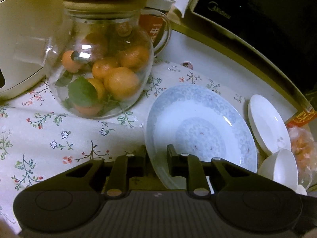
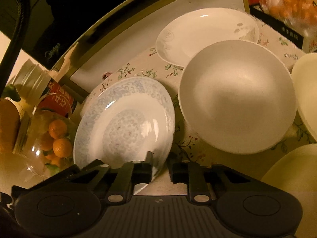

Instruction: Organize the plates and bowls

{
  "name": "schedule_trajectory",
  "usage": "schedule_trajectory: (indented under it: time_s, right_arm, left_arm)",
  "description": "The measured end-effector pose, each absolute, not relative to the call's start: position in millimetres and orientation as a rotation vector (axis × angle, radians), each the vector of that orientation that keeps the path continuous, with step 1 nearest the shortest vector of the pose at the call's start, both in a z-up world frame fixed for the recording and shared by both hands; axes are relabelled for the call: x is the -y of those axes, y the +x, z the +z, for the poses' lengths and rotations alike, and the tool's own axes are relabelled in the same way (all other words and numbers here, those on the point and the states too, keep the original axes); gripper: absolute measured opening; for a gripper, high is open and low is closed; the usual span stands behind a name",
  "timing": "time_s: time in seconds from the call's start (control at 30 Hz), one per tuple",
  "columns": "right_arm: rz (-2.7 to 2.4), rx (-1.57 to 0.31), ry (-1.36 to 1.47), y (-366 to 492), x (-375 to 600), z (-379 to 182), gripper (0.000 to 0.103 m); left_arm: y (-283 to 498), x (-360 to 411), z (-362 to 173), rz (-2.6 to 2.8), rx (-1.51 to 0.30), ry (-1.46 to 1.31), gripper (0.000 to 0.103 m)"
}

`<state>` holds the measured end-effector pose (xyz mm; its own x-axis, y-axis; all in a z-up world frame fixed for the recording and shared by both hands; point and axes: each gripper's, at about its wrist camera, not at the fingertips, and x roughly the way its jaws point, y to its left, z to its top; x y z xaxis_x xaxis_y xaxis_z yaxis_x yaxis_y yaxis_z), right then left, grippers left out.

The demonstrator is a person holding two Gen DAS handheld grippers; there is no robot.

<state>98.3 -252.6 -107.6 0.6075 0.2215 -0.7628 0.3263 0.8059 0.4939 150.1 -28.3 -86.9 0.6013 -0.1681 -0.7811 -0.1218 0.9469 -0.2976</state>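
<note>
Blue-patterned plate rim clamped between left tongs and right tongs, white bowl beside it

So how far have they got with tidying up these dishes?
Barely started, it seems: nothing is stacked yet. The blue-patterned round plate sits with its rim between the fingers of both the left tongs and the right tongs, apparently being gripped. The white plate with faint flowers and the plain white bowl lie separately on the floral tablecloth, waiting to be sorted.
</note>
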Motion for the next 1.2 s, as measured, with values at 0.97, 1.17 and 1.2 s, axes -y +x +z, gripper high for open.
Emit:
schedule_trajectory:
  time_s: [0.97, 1.17, 1.2]
  right_arm:
    - [-0.038, -0.943, 0.666, 98.8, 251.1, -101.8, 0.014]
    - [-0.015, -0.941, 0.662, 98.2, 245.7, -99.2, 0.014]
    - [-0.01, -0.94, 0.662, 98.3, 244.9, -98.4, 0.014]
  left_arm:
    - [134.7, 11.7, -68.1, -0.038, -0.972, -0.382, 0.009]
    - [128.4, 4.9, -59.4, -0.036, -0.96, -0.388, 0.009]
    - [126.6, 3.5, -57.8, -0.038, -0.957, -0.388, 0.009]
